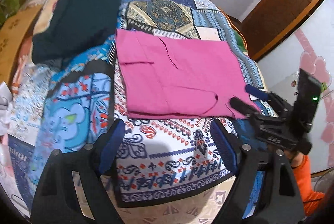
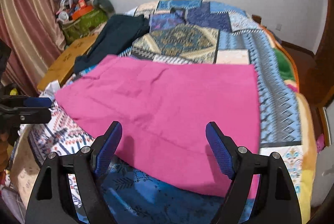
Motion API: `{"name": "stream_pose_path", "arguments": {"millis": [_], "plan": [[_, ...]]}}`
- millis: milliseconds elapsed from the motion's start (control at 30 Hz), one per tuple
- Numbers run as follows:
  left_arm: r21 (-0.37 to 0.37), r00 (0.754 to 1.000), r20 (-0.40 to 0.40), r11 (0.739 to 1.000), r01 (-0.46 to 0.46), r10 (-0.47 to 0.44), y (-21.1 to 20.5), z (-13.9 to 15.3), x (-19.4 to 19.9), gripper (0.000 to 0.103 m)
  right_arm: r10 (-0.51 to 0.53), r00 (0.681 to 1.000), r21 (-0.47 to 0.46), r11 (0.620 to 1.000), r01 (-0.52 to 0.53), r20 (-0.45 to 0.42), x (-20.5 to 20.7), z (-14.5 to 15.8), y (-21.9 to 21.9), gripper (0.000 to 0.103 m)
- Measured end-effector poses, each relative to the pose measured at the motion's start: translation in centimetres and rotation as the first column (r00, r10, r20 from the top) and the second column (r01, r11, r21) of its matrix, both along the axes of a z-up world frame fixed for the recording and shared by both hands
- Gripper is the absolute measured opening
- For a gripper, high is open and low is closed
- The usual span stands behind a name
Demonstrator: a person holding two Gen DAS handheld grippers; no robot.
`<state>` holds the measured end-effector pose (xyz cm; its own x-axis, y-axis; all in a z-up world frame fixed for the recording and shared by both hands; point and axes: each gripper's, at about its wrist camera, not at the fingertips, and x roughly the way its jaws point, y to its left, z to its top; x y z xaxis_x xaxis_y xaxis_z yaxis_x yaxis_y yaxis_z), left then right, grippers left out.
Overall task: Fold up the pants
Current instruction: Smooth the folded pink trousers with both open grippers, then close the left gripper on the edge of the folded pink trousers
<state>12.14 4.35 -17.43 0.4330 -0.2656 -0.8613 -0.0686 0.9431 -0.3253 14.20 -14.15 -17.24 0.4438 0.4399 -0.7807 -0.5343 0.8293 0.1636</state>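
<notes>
Pink pants point(image 1: 177, 75) lie folded into a flat rectangle on the patterned bedspread point(image 1: 167, 151); they also show in the right wrist view point(image 2: 167, 107). My left gripper point(image 1: 167, 132) is open and empty, hovering just short of the pants' near edge. My right gripper point(image 2: 163, 132) is open and empty over the pants' near corner; in the left wrist view it point(image 1: 244, 96) shows at the pants' right corner, fingers apart. The left gripper point(image 2: 41, 107) shows at the left edge of the right wrist view.
A dark folded garment point(image 1: 79, 17) lies at the bed's far left, also in the right wrist view point(image 2: 117, 36). A wooden board point(image 2: 66, 61) and a cluttered pile point(image 2: 83, 13) stand beside the bed. A wooden door point(image 1: 288, 4) is at right.
</notes>
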Motion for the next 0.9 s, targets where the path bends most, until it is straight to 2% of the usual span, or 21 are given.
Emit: {"name": "stream_pose_path", "arguments": {"millis": [100,200,333,433,467,533,600,633,700,800,900], "plan": [[-0.052,1.0,-0.015,0.999,0.002,-0.003,0.0,-0.7,0.5,0.084,0.011,0.999,-0.029,1.0,-0.012,-0.038,0.0,-1.3,0.4,0.079],[-0.118,0.999,-0.032,0.993,-0.011,0.008,0.3,-1.5,1.5,0.084,0.007,0.999,-0.013,1.0,-0.008,-0.047,-0.3,-1.6,0.0,0.079],[-0.17,0.999,-0.043,0.985,-0.039,0.032,0.8,-2.2,2.9,0.084,0.008,0.997,0.004,1.0,-0.007,-0.079,-0.1,-1.8,-0.2,0.079],[-0.177,0.997,-0.046,0.982,-0.066,0.059,1.1,-2.6,3.9,0.082,0.007,0.996,0.011,1.0,-0.006,-0.092,-0.1,-2.0,-0.3,0.079],[-0.166,0.997,-0.041,0.983,-0.072,0.066,1.1,-2.5,4.2,0.078,0.006,0.995,0.014,1.0,-0.005,-0.096,-0.1,-2.0,-0.3,0.079],[-0.092,0.996,-0.034,0.992,-0.084,0.081,0.8,-2.6,4.8,0.054,0.003,0.994,0.023,1.0,-0.001,-0.106,-0.1,-2.1,-0.4,0.079],[-0.053,0.996,-0.027,0.995,-0.089,0.087,0.8,-2.7,5.0,0.036,-0.001,0.994,0.03,1.0,0.005,-0.112,-0.2,-2.2,-0.5,0.079],[-0.056,0.996,-0.024,0.995,-0.083,0.082,0.9,-2.7,5.1,0.031,-0.004,0.994,0.032,0.999,0.007,-0.113,-0.3,-2.1,-0.6,0.079],[-0.044,0.998,-0.008,0.997,-0.067,0.067,0.8,-2.3,5.0,0.026,-0.006,0.994,0.032,0.999,0.01,-0.113,-0.4,-2.0,-0.6,0.08],[0.063,0.998,0.052,0.997,-0.046,0.042,0.0,-0.9,4.4,0.022,-0.003,0.994,0.032,0.999,0.007,-0.107,-0.3,-1.5,-0.8,0.08],[0.158,0.993,0.115,0.987,-0.04,0.022,-0.3,0.8,3.7,0.02,-0.026,0.995,0.039,0.999,0.03,-0.1,-0.1,-1.1,-1.3,0.08]]}}
